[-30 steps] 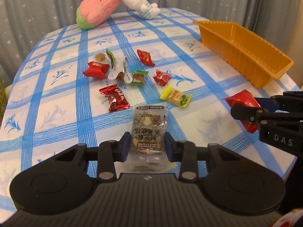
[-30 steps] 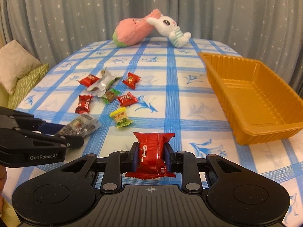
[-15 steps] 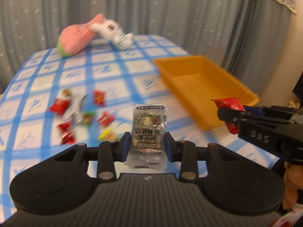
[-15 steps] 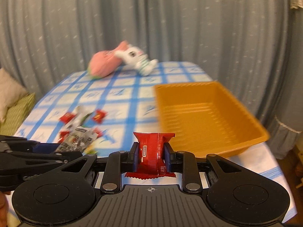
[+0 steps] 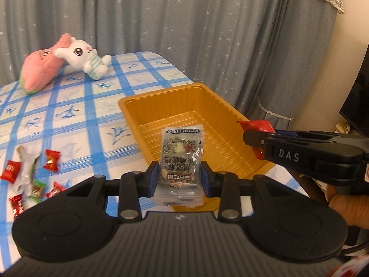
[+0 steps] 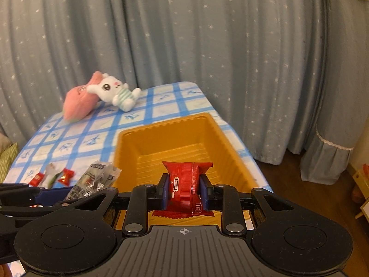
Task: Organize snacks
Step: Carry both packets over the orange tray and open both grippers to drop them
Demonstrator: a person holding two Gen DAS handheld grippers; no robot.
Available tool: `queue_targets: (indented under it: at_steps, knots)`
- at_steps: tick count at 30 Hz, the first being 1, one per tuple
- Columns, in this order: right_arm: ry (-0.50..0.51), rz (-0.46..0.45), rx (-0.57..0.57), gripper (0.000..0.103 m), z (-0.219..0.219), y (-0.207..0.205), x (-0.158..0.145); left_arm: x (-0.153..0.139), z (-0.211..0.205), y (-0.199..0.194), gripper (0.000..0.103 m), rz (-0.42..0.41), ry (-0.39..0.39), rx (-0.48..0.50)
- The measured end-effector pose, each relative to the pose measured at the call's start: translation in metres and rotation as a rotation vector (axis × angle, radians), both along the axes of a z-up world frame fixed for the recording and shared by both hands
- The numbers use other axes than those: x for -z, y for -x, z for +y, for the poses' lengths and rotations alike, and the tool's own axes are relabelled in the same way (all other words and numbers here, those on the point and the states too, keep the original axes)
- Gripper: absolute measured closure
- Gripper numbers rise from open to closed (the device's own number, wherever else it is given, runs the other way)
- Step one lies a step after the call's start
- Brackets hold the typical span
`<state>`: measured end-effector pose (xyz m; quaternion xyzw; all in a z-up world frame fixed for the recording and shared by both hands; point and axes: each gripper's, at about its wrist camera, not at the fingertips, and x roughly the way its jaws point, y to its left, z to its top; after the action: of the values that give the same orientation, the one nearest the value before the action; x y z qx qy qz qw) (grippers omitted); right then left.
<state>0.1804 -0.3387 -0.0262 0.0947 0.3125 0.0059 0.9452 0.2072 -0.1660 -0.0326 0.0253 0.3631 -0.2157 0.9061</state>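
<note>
hovering at the near end of the empty orange tray, the left gripper clamps a clear nut-bar packet while the right gripper clamps a red snack packet, both seemingly poised for dropping in; loose candies wait on the table at nine o'clock.

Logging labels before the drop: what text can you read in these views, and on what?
"DAS": white letters on the side of the right gripper, seen from the left wrist.
Clear nut snack packet in the left gripper: printed characters and a possible date, too blurred to read.
Red snack packet: small label print, unreadable.
</note>
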Motion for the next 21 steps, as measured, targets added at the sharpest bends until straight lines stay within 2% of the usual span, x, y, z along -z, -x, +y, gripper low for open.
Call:
queue_targets:
  at_steps: [8, 11, 21]
  knots:
    - [-0.032, 0.024, 0.022, 0.076, -0.019, -0.016, 0.012, 0.015, -0.018, -0.017, 0.068, 0.033, -0.002, 0.016]
    - [-0.037, 0.034, 0.027, 0.076, -0.022, -0.021, 0.016, 0.017, -0.020, -0.018, 0.064, 0.017, -0.016, 0.016]
    - [-0.071, 0.048, 0.015, 0.076, -0.020, -0.021, 0.019, 0.006, 0.024, 0.000, 0.062, 0.028, 0.010, -0.076]
